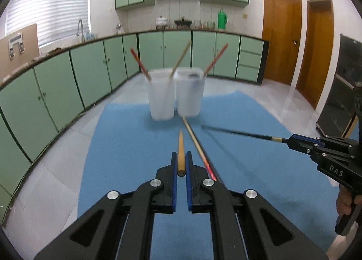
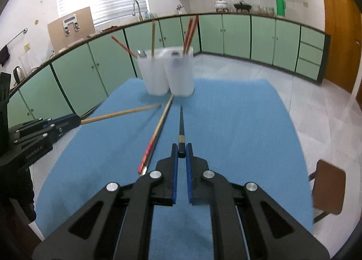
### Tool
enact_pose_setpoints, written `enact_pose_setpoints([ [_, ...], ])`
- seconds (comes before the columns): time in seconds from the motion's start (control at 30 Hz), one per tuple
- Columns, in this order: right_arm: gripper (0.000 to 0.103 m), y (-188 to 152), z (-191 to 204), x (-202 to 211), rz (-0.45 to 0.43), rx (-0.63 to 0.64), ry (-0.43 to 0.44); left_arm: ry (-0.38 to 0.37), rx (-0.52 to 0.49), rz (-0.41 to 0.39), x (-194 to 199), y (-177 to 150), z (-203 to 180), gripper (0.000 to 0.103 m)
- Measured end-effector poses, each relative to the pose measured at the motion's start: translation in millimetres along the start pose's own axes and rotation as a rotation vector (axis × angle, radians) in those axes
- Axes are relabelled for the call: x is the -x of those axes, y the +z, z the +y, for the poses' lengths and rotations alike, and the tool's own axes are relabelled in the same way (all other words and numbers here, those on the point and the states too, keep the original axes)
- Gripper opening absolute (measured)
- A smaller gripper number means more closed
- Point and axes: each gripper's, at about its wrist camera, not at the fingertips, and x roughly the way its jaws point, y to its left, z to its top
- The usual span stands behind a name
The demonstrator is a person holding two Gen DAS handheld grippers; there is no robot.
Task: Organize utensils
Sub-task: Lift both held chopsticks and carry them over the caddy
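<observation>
Both grippers clenched on a chopstick each, over the blue cloth mat point(image 2: 237, 124).

Writing: "DAS" in raised letters on the right gripper's body, left-wrist view; the left gripper's body in right-wrist view carries text too blurred to read w/ certainty. Left gripper point(image 1: 181, 165) grips a plain tan wooden chopstick point(image 1: 180, 147) by its butt end, tip pointing fwd. Right gripper point(image 2: 181, 153) grips a thin black chopstick w/ a gold band point(image 2: 181, 124) near its butt. A third chopstick, tan w/ red patterned end point(image 2: 156, 133), lies on the mat between the two, tip near the cups. Two translucent white plastic cups point(image 2: 167, 72) stand touching at the mat's far end, w/ red and tan chopsticks leaning out. Cups are motion-blurred; dark items at the rims can't be made out.
</observation>
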Motion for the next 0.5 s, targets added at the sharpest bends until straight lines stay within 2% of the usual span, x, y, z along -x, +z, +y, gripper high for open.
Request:
enact_pose_setpoints([
  [0.27, 0.006, 54, 1, 18, -0.049, 0.021, 0.048, -0.028, -0.014, -0.076, 7, 45, 8, 0.006],
  [0.5, 0.006, 102, 12, 23, -0.039, 0.093, 0.088, -0.065, -0.044, -0.099, 6, 79, 9, 0.006],
])
